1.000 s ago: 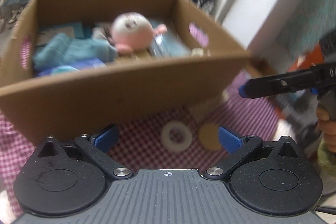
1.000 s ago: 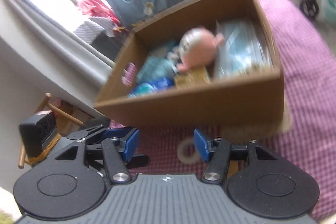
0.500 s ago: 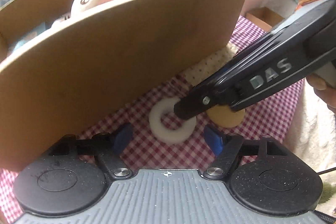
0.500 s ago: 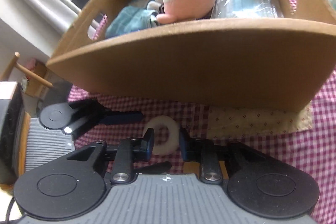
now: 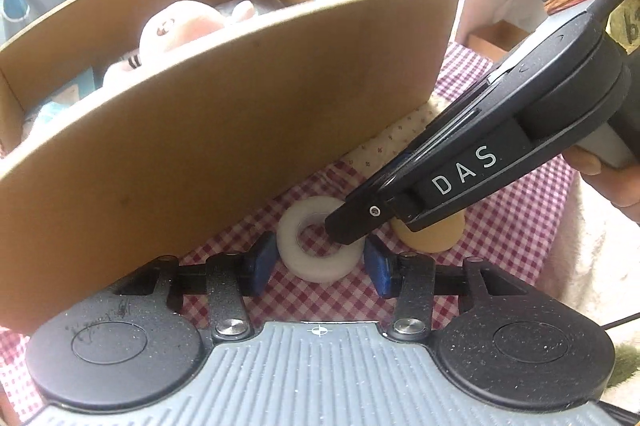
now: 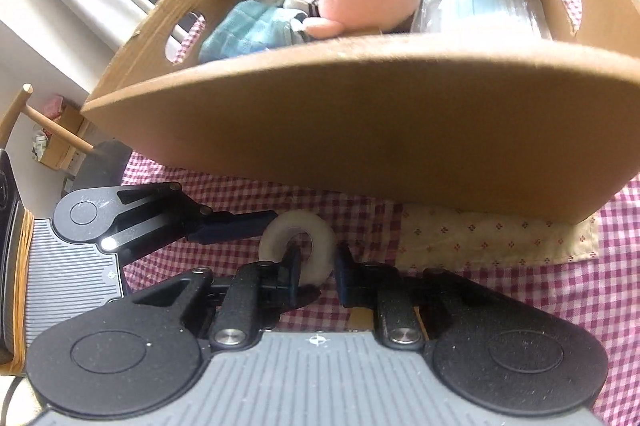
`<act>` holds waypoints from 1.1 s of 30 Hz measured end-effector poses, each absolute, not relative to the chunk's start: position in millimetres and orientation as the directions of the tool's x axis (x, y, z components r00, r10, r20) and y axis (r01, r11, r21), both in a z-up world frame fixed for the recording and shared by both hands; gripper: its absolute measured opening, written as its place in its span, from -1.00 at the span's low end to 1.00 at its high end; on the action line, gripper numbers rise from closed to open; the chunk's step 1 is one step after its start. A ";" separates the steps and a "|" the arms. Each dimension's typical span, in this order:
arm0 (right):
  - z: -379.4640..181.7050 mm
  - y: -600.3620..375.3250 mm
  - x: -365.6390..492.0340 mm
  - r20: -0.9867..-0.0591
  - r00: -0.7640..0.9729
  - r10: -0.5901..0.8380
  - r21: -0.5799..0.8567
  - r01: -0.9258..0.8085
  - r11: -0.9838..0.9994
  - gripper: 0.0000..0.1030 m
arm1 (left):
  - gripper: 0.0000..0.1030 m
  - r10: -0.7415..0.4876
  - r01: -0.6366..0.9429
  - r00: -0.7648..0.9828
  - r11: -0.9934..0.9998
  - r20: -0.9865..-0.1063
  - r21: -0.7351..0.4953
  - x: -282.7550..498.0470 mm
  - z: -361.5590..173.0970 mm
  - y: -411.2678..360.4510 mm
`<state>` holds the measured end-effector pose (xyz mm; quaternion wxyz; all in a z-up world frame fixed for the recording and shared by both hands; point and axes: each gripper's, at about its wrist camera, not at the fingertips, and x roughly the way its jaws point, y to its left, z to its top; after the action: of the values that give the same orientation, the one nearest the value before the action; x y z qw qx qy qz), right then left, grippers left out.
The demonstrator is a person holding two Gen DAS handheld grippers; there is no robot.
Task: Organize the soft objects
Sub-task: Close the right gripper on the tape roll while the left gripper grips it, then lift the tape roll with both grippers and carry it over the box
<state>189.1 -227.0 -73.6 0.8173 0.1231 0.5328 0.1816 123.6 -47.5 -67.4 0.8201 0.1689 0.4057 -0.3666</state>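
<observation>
left wrist: low, close, faces box [image 5: 224, 130] | right wrist: same | shared: white ring [image 5: 320, 246], cloth [image 6: 520, 290]

White lettering "DAS" stands on the side of the right gripper [image 5: 348, 226]. A yellow tag above it bears one partly cut-off, unreadable character.

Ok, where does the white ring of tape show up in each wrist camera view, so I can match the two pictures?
Left wrist view: the white ring-shaped roll of tape lies low at centre on the checked cloth, between this gripper's blue pads, the other gripper's tip over its right side.
Right wrist view: the same roll sits low, just left of centre, one dark finger through its hole.
Shared landmark: the brown cardboard box just behind it.
</observation>
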 end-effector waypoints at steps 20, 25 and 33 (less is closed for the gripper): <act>37.2 -195.0 150.1 -0.672 0.577 0.465 0.326 -0.333 0.885 -0.61 | -0.07 -0.485 0.664 0.647 0.738 -0.588 0.122 71.5 30.2 -5.2; 73.2 -193.1 172.8 -0.645 0.597 0.478 0.311 -0.366 0.877 -0.59 | -0.07 -0.487 0.651 0.692 0.740 -0.534 0.169 87.3 55.4 -6.3; 79.0 -213.3 252.0 -0.719 0.499 0.484 0.384 -0.294 0.875 -0.58 | -0.08 -0.536 0.707 0.553 0.707 -0.638 0.018 175.3 62.6 -19.2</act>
<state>252.0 -213.3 79.0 0.8593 0.1062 0.4463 0.2263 175.3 -19.2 62.6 0.8704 0.1377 0.3102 -0.3568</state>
